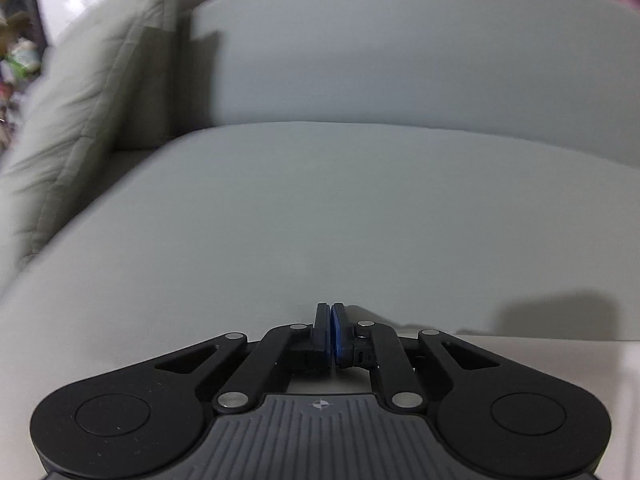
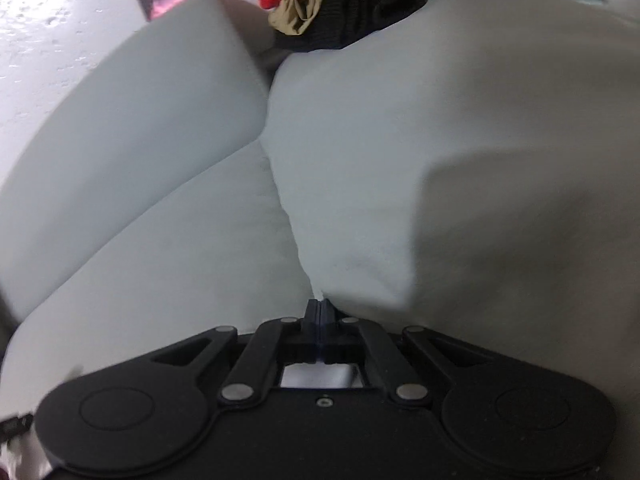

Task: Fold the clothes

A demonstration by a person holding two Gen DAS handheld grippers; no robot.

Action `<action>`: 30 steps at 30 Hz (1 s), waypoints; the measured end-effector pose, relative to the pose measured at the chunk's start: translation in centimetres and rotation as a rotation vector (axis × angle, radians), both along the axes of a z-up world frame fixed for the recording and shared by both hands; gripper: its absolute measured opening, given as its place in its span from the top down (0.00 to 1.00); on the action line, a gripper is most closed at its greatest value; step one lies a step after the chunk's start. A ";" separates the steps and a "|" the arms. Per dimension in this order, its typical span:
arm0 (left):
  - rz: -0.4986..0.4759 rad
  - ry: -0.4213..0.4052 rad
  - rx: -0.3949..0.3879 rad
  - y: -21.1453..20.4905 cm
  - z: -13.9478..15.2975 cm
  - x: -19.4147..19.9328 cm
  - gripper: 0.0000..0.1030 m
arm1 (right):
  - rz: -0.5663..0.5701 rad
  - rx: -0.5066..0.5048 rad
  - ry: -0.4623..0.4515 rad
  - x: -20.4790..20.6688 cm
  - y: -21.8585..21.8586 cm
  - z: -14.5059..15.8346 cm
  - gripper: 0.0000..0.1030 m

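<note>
Black linkage bars fill the bottom of both wrist views. Left gripper [image 1: 330, 312]: fingers pressed together, blue pad against black pad, with no gap and nothing visibly between them. It points level across a grey sofa seat [image 1: 304, 216] toward the backrest [image 1: 400, 48]. A pale flat cloth edge [image 1: 520, 344] lies just right of and below the fingers; whether it touches them cannot be told. A quilted cushion [image 1: 76, 128] leans at the sofa's left end, blurred.

Right gripper [image 2: 319, 308]: fingers closed tight; the lower tip of a large pale grey cloth [image 2: 440, 160] meets the fingertips, apparently pinched, though the contact point is partly hidden. This cloth hangs in front of the camera, covers most of the right side of the view and blocks what lies behind it. To the left, the sofa seat [image 2: 180, 248] and backrest cushion [image 2: 140, 112] show. Beyond the cloth's top edge sits a pile of clothes [image 2: 320, 4]: red, olive and black pieces bunched together. White speckled floor [image 2: 44, 28] shows upper left.
</note>
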State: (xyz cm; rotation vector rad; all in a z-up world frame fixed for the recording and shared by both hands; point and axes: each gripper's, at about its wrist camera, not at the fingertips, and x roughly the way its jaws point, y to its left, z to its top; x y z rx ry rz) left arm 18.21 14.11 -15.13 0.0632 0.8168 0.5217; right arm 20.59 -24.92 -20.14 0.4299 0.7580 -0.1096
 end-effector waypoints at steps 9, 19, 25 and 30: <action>0.062 0.057 0.088 2.8 4.3 -7.6 0.82 | -0.032 -0.154 -0.020 -6.2 -0.5 7.1 0.86; -0.084 -0.045 -0.051 1.3 8.4 -16.8 0.64 | -0.013 -0.027 -0.142 -18.2 -3.9 16.4 0.63; -0.202 -0.063 -0.110 -0.8 8.9 -19.9 0.61 | 0.045 0.048 -0.072 -19.3 -2.6 14.5 0.53; -0.309 0.013 -0.011 -4.0 5.5 -15.0 0.65 | 0.217 0.018 0.019 -16.2 1.9 9.7 0.60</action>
